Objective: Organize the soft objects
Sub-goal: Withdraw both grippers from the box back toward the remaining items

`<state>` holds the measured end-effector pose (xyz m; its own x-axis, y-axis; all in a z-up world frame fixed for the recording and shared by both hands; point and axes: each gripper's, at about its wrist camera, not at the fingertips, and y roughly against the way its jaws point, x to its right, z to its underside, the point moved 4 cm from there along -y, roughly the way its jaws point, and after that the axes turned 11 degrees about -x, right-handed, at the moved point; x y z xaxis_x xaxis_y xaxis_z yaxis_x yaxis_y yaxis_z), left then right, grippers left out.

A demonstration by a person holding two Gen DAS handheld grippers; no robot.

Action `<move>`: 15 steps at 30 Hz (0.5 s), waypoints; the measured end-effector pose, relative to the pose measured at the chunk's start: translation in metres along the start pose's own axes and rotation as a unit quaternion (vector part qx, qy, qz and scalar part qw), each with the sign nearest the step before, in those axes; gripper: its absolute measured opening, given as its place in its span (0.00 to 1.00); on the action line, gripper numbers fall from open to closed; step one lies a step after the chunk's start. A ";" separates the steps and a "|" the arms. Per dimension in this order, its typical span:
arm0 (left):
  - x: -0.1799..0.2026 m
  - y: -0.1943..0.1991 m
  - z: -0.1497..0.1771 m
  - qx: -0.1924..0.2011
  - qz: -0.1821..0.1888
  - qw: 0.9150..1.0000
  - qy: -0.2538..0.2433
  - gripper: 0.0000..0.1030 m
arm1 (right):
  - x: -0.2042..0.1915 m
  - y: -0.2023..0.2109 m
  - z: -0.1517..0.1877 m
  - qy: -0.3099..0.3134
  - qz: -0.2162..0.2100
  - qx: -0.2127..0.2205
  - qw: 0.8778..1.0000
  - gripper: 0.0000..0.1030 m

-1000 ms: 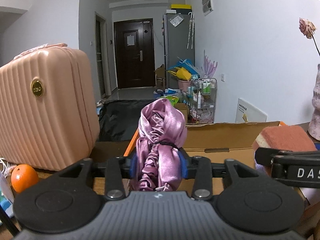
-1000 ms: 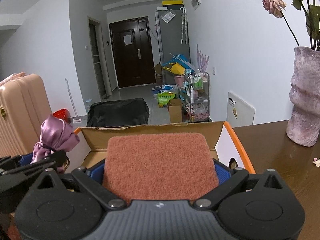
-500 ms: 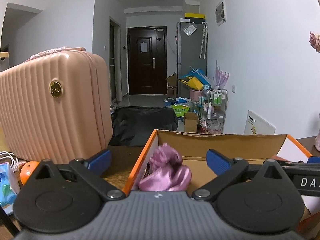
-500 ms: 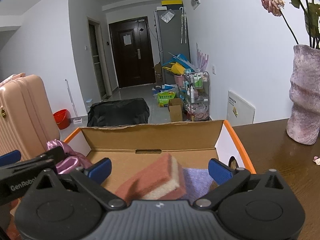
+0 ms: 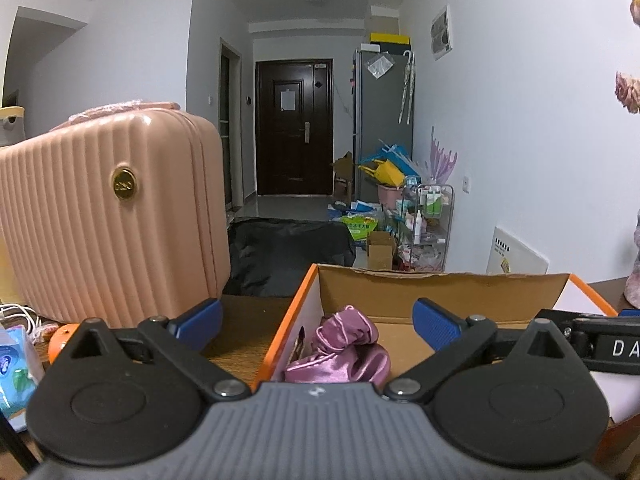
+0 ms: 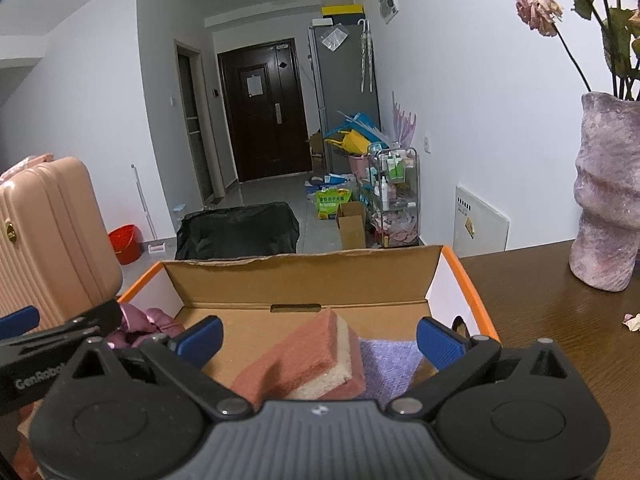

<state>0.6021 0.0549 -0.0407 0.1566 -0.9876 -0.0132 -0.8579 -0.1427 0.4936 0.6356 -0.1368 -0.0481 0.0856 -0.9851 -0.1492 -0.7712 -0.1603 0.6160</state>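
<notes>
Two grippers are in front of me, both poised over the same cardboard box with orange edges that sits on the brown wooden table. My left gripper has its blue pads spread as far apart as they go, with nothing pressed between them; its jaws have just been opening. The purple satin cloth lies crumpled on the floor of the box at its left end, close against the left wall, below and between the spread fingers but touching neither. My right gripper also stands wide apart and holds nothing. Under it, the reddish scouring sponge with its pale foam layer lies tilted inside the box, leaning partly on a lilac knitted cloth spread on the box floor toward the right end. In the right wrist view I can see the purple satin cloth at the far left of the box, partly hidden behind the black arm of the left gripper. A ribbed pink suitcase stands upright on the table just to the left of the box, and an orange lies near its base. A mottled pink vase with wilted flowers stands on the table well to the right of the box.
</notes>
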 end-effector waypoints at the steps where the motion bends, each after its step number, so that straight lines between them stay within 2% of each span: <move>1: -0.001 0.003 0.000 0.003 0.001 1.000 0.001 1.00 | 0.001 0.002 0.000 -0.001 -0.001 0.003 1.000 1.00; 15: -0.012 0.028 0.011 0.021 -0.001 1.000 -0.004 1.00 | 0.000 0.038 0.009 0.027 -0.024 0.041 0.999 1.00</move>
<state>0.5707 0.0618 -0.0367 0.1555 -0.9876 -0.0217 -0.8772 -0.1481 0.4568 0.6007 -0.1420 -0.0320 0.1555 -0.9788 -0.1333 -0.8144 -0.2034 0.5435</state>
